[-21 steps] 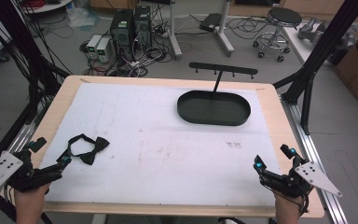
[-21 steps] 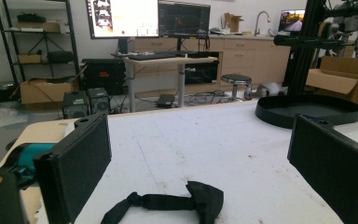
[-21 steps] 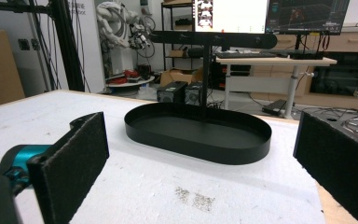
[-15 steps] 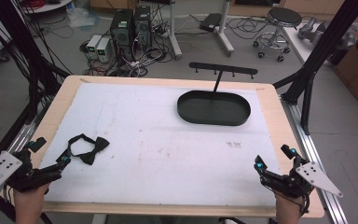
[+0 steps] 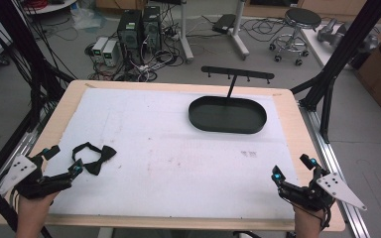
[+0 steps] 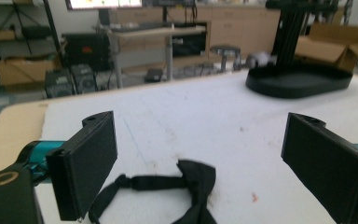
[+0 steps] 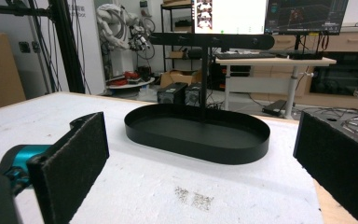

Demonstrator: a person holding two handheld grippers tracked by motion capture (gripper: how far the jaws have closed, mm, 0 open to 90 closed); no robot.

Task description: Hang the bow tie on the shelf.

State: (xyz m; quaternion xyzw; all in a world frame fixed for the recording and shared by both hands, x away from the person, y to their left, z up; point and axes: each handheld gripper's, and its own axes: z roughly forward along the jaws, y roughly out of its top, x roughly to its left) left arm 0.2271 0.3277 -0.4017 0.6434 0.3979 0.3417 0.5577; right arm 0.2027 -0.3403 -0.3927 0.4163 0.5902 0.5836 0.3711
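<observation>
Right now the black bow tie [image 5: 93,157] lies flat on the white table [image 5: 178,148] near its left front corner, its long way running side to side, just ahead of the left gripper [image 5: 64,161], whose jaws stand wide open, holding nothing.

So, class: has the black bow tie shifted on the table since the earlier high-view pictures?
No. The bow tie lies at the same spot on the white mat, just as far from the black tray.
</observation>
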